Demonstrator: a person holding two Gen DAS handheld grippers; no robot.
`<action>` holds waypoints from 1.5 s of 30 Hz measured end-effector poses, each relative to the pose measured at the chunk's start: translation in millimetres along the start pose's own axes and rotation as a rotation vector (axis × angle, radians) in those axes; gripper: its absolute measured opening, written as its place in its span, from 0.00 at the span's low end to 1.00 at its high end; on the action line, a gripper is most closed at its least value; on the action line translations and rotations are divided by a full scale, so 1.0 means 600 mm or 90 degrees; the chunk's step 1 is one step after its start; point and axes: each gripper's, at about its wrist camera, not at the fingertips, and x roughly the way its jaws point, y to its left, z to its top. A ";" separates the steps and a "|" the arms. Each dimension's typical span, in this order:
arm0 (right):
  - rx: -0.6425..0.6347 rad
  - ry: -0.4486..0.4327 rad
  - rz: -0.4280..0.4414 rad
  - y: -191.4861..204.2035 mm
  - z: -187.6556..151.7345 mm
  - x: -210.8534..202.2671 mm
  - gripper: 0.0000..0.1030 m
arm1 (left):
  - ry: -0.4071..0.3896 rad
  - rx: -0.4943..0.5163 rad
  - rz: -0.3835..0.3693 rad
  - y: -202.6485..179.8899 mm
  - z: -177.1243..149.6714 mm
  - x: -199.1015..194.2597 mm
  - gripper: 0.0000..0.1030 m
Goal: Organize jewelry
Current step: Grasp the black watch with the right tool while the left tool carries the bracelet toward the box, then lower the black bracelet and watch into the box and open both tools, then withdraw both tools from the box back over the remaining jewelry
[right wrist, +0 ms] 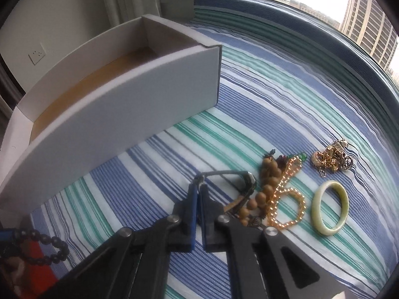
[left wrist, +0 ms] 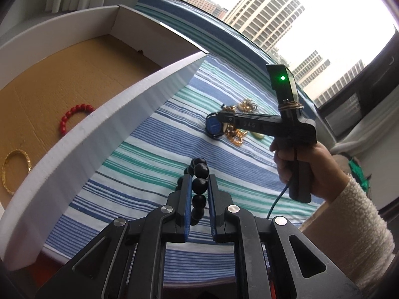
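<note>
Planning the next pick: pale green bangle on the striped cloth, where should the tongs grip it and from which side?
Grip the rim of the pale green bangle, one finger inside the hole and one outside, coming straight down from above. It lies flat on the striped cloth, apart from the orange bead strand, so its right-hand arc is probably the clearest spot.

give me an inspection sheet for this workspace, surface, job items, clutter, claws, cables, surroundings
Surface: blue, green and white striped cloth.
Job's things: white open cardboard box holds a red bead bracelet and a gold bangle; on the cloth lie wooden beads, an amber bead strand, a pale jade bangle, a gold chain heap.
Clutter: nothing seen.
Claws: left claw shut on a black bead bracelet; right claw shut on a blue-faced wristwatch's strap.
Cables: blue cable under the right handle.
Surroundings: window, high-rises, curtain.
</note>
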 end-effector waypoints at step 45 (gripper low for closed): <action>-0.063 -0.191 0.072 0.230 0.024 -0.113 0.47 | -0.123 -0.015 0.243 0.136 0.070 -0.091 0.88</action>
